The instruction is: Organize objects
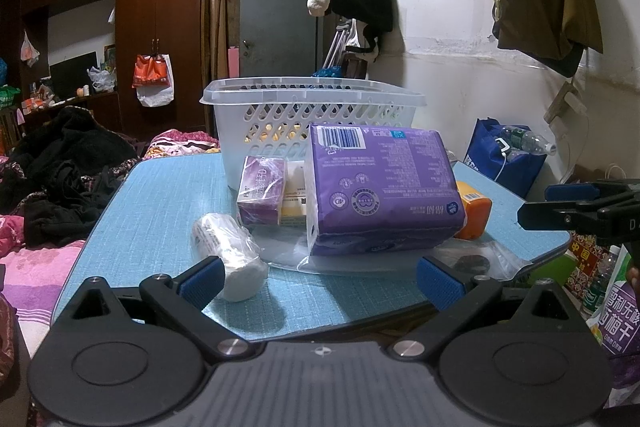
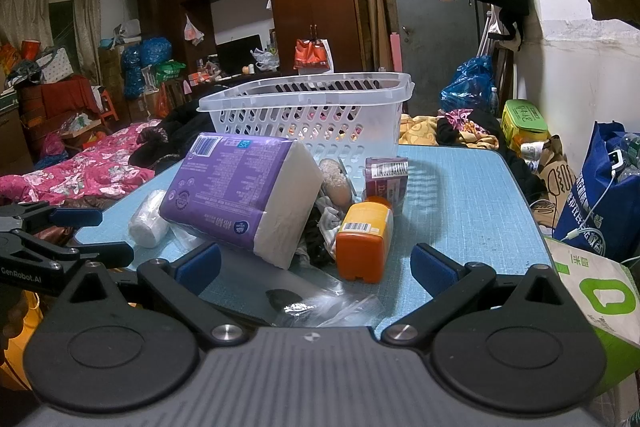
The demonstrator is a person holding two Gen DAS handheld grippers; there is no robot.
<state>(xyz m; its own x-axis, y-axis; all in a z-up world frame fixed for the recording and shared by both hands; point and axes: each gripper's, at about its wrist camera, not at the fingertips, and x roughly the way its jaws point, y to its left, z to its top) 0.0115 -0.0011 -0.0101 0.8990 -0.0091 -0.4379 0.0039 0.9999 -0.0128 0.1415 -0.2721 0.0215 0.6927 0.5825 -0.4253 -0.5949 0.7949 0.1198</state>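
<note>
Light blue textured table [image 1: 160, 211]; white perforated plastic basket [image 1: 280, 115] at far side. Purple plastic-wrapped tissue pack [image 1: 380, 187] leaning just before it, orange plastic bottle [image 2: 364, 239] right, white wrapped roll [image 1: 232, 259] near left. Left gripper [image 1: 320, 279] and right gripper [image 2: 316, 267] both spread wide, holding nothing.

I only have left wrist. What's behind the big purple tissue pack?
Observer: In the right wrist view a fuzzy beige item and crumpled dark-and-white cloth lie behind the purple tissue pack.
Operator: The orange thing, I see just a corner.
Observer: It is an orange bottle standing cap-down, barcode label facing the right gripper.
Operator: Anything else near the basket?
Observer: A maroon box with a barcode stands in front of the white basket.
Operator: Right gripper state?
Observer: Open, holding nothing, like the left gripper.
</note>
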